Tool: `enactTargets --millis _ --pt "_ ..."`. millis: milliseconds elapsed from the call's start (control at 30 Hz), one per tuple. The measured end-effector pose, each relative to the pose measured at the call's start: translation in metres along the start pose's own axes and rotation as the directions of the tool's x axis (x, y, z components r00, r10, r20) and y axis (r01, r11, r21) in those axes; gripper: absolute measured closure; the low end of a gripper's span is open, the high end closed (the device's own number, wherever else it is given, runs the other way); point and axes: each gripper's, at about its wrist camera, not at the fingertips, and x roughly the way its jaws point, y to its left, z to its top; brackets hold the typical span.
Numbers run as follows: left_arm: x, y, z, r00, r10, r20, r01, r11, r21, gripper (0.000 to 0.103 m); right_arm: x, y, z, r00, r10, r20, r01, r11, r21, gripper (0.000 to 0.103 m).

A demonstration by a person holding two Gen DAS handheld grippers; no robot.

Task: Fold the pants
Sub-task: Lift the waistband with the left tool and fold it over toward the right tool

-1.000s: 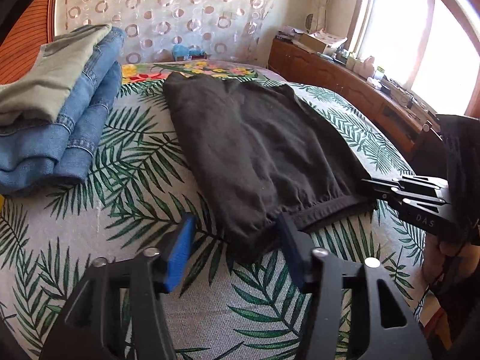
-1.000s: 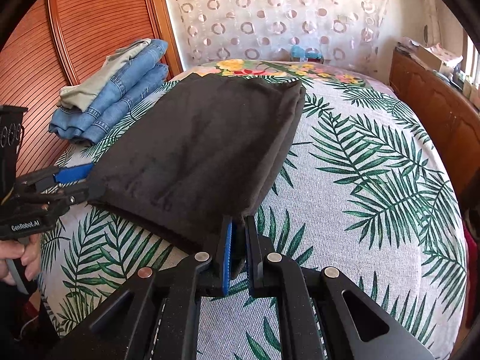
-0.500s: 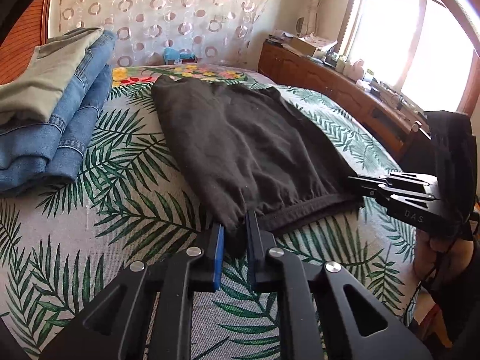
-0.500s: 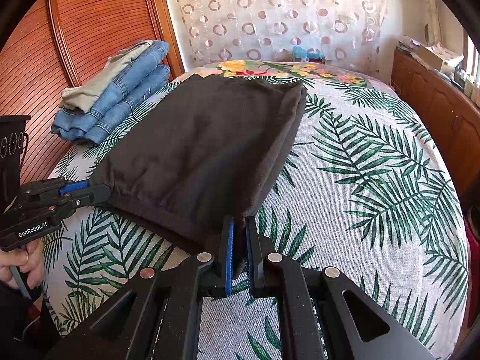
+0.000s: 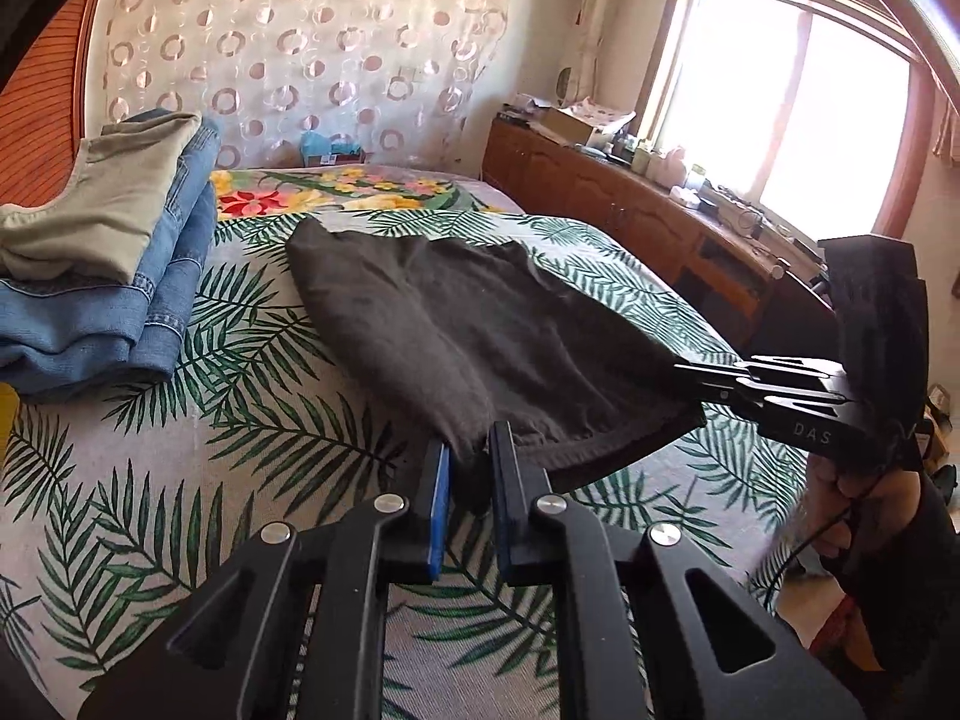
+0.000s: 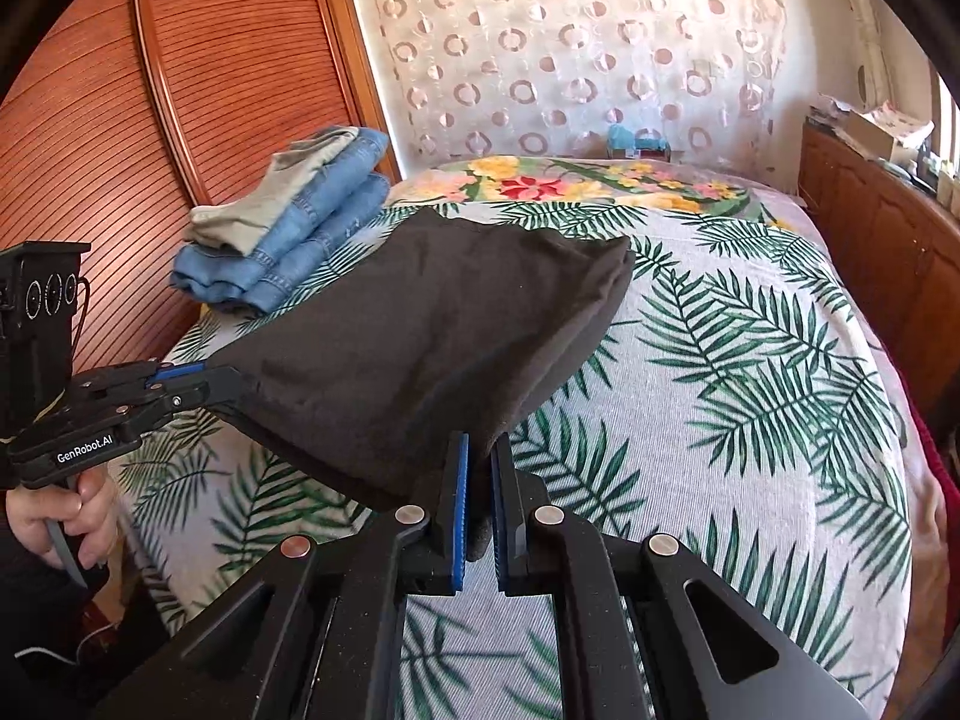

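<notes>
Dark grey pants (image 5: 468,330) lie folded lengthwise on the palm-leaf bedspread (image 5: 228,396), their near hem raised off it. My left gripper (image 5: 471,456) is shut on the hem's left corner. At the hem's right corner my right gripper (image 6: 477,468) is shut on the cloth as well. Each gripper shows in the other's view: the right gripper (image 5: 690,369) at the right, the left gripper (image 6: 231,381) at the left. The far end of the pants (image 6: 456,312) still rests on the bed.
A stack of folded jeans with a khaki garment on top (image 5: 102,276) sits at the bed's left side by a wooden slatted wall (image 6: 150,120). A wooden cabinet (image 5: 648,222) runs along the right under a bright window. A hand (image 6: 66,516) holds the left gripper's handle.
My left gripper closed on the hem's corner, having stood open around it a second ago. Both grippers then rose and lifted the near hem off the bed.
</notes>
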Motion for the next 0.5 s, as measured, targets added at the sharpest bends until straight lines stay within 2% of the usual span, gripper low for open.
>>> enactTargets --millis 500 --pt "-0.023 -0.012 -0.005 0.999 -0.031 0.019 0.03 0.999 0.03 0.09 -0.037 0.004 -0.013 1.0 0.025 0.003 -0.025 1.0 0.007 0.097"
